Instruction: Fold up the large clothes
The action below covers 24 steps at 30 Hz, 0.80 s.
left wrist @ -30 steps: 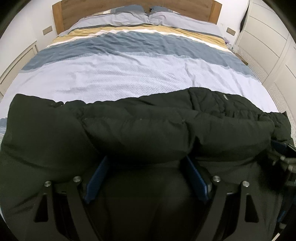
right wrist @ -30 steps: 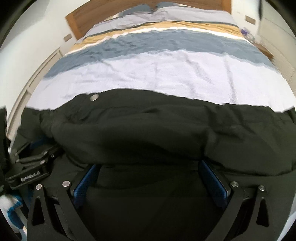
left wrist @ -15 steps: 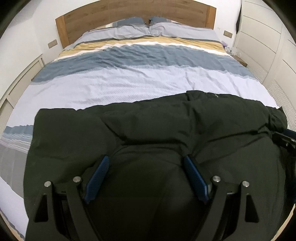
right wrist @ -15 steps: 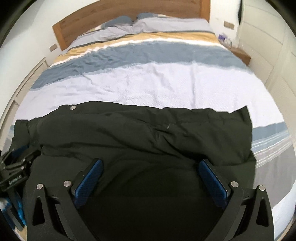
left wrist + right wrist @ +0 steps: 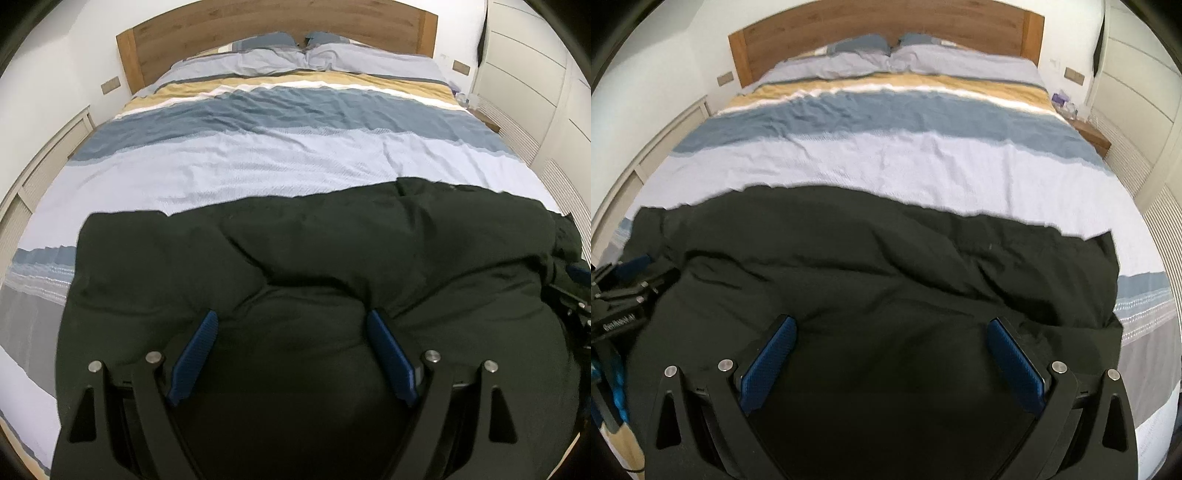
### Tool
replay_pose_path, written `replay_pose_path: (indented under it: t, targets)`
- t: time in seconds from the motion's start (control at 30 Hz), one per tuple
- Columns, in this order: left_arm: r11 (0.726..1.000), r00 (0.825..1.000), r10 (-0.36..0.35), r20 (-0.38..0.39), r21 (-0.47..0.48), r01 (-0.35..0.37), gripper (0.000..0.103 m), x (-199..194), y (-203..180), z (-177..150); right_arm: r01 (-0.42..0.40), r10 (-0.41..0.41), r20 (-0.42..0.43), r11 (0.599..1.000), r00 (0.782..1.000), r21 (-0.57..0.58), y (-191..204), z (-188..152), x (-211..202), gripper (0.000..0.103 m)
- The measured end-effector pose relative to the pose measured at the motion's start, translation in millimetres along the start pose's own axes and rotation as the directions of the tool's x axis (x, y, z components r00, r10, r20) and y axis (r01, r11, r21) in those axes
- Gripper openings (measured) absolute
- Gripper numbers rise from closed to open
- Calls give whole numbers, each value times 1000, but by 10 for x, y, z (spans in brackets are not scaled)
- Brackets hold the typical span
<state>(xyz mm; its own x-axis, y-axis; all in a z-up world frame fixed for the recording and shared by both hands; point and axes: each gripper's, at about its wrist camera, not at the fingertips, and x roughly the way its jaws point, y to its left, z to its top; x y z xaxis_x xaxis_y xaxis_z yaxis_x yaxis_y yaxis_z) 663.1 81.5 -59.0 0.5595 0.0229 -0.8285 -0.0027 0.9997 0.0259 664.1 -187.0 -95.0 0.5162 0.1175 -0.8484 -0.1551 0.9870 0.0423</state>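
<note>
Left wrist view: my left gripper [image 5: 291, 328] jaws spread wide around bunched black jacket [image 5: 332, 251] on the bed [image 5: 277, 158]; my right gripper [image 5: 892, 336] gapes over it, gripping nothing.

Lay open across the striped bed [image 5: 295, 158] beyond the black coat [image 5: 332, 251]; hemmed by headboard [image 5: 273, 40], wardrobe [image 5: 532, 74] at right.
</note>
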Motion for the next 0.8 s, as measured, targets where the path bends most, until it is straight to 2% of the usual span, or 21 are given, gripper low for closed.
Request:
replay_pose_path:
  t: [0.07, 0.2, 0.3, 0.47, 0.53, 0.63, 0.8]
  targets:
    - [1000, 1000, -11, -11, -9, 11, 85, 41, 49, -7, -14, 15, -18, 999, 1000, 43, -141, -32, 73, 102]
    - [1000, 999, -15, -33, -14, 14, 86, 40, 120, -9, 16, -12, -40, 994, 999, 111, -441, -98, 126, 102]
    - [1000, 999, 4, -51, -5, -4, 85, 1, 226, 8, 87, -80, -65, 991, 995, 105, -637, -121, 108, 102]
    - [996, 994, 80, -72, -41, -83, 85, -82, 627, 42, 184, -178, -88, 980, 980, 69, -831, -134, 6, 102]
    - [996, 997, 68, -39, -62, -71, 85, -169, 757, 59, 174, -169, -72, 982, 983, 70, -825, -112, -99, 102]
    - [994, 1000, -7, 15, -107, 9, 85, -303, 817, 114, 94, -94, -13, 993, 996, 74, -653, -36, -301, 102]
    - [994, 996, -88, 11, -57, 89, 85, -277, 468, 195, -29, 29, 47, 1000, 999, -2, -62, 125, -406, 102]
